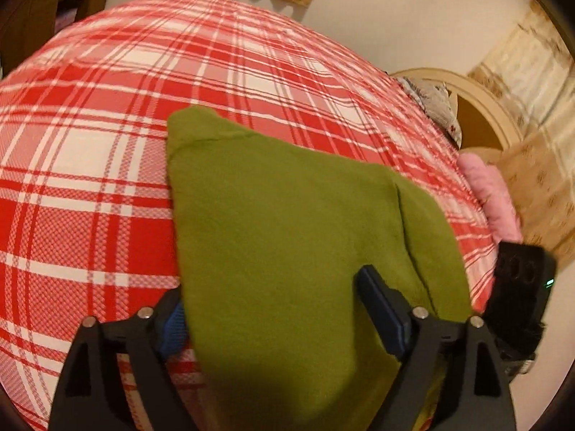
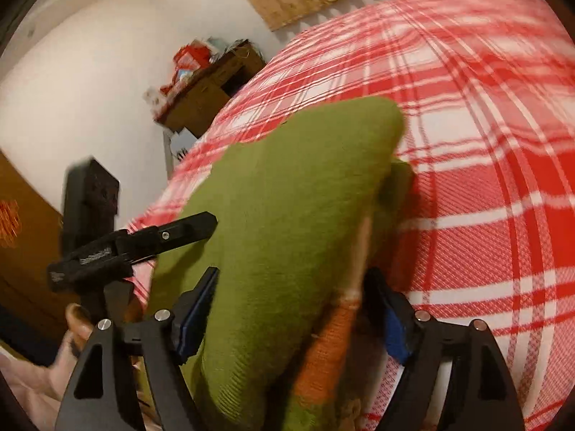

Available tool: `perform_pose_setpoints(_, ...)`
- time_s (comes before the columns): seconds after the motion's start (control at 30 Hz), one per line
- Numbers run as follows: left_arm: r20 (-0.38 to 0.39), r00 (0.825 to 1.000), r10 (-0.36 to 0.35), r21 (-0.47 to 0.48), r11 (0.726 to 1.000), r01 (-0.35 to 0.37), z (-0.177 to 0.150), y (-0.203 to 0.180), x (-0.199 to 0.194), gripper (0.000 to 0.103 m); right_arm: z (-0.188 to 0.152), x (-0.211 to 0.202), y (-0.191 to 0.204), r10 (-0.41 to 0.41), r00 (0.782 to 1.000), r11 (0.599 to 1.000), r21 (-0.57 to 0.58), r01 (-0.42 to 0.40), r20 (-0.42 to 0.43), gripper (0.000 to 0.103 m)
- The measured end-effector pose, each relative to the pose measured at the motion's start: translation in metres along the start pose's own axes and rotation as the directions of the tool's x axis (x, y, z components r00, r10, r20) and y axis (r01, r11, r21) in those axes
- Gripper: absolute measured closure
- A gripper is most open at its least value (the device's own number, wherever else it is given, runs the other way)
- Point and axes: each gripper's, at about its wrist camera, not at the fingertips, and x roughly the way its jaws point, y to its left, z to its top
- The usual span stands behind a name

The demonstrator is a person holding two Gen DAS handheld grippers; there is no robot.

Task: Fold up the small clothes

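Observation:
A small olive-green knit garment [image 1: 284, 222] lies on the red and white checked bedcover [image 1: 107, 143]. Its near part hangs between the fingers of my left gripper [image 1: 273, 305], whose jaws stand wide apart with the cloth draped over them. In the right wrist view the same garment [image 2: 287, 208], with an orange and cream striped band [image 2: 330, 352], sits between the fingers of my right gripper [image 2: 291, 305], also spread wide. The left gripper [image 2: 194, 230] shows at the left of the right wrist view, at the garment's edge. The right wrist view is blurred.
A pink cloth [image 1: 492, 197] lies at the bed's right edge beside a beige arched headboard [image 1: 478, 107]. A brown cabinet with red items [image 2: 205, 79] stands against the white wall beyond the bed. The checked bedcover [image 2: 485, 143] spreads wide around the garment.

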Motion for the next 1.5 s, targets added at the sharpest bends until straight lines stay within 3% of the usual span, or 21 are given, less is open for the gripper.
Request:
perform_pose_setpoints(0.07,0.01,1.0,0.016,0.022,1.0,-0.016,-0.003,-0.006,-0.001,0.018,0.0,0.003,0.005,0.016,1.0,1.0,-0.008,-0.016,-0.004,0.029)
perform_pose_setpoints(0.1,0.015,1.0,0.011,0.034,0.999,-0.011,-0.004,-0.009,-0.001,0.029,-0.001,0.005,0.009,0.017,1.0,1.0,-0.011,-0.017,-0.003,0.035)
perform_pose_setpoints(0.13,0.021,1.0,0.009,0.047,0.999,-0.01,-0.003,-0.01,-0.002,0.034,-0.003,0.006,0.009,0.015,1.0,1.0,-0.006,-0.015,-0.001,0.044)
perform_pose_setpoints(0.23,0.043,0.999,0.022,0.078,0.997,-0.026,-0.003,-0.018,-0.007,0.054,-0.004,0.005,0.009,0.017,1.0,0.998,0.052,-0.018,0.021,0.058)
perform_pose_setpoints(0.3,0.056,0.997,0.046,0.102,0.993,-0.052,-0.001,-0.023,-0.012,0.067,-0.004,0.002,0.016,-0.015,0.999,0.999,0.051,0.014,0.032,0.062)
perform_pose_setpoints(0.47,0.08,0.994,0.074,0.134,0.987,-0.084,-0.004,-0.029,-0.025,0.07,-0.004,-0.008,0.04,-0.059,0.997,0.998,0.027,0.058,0.05,0.064)
perform_pose_setpoints(0.9,0.199,0.972,0.128,0.106,0.983,-0.151,-0.005,-0.01,-0.086,0.07,-0.004,-0.014,0.094,0.035,0.994,0.999,0.002,-0.036,0.101,0.064)
perform_pose_setpoints(1.2,0.238,0.953,0.189,0.049,0.977,-0.206,-0.013,0.025,-0.114,0.07,-0.005,0.009,0.135,0.097,0.994,0.994,-0.052,-0.093,0.06,0.064)
perform_pose_setpoints(1.37,0.274,0.932,0.237,-0.025,0.971,-0.24,-0.014,0.06,-0.143,0.07,0.002,0.03,0.173,0.138,0.99,0.983,-0.123,-0.134,0.026,0.064)
perform_pose_setpoints(1.5,0.309,0.9,0.307,-0.08,0.952,-0.297,-0.015,0.084,-0.168,0.07,0.012,0.054,0.212,0.201,0.98,0.961,-0.19,-0.2,-0.015,0.064)
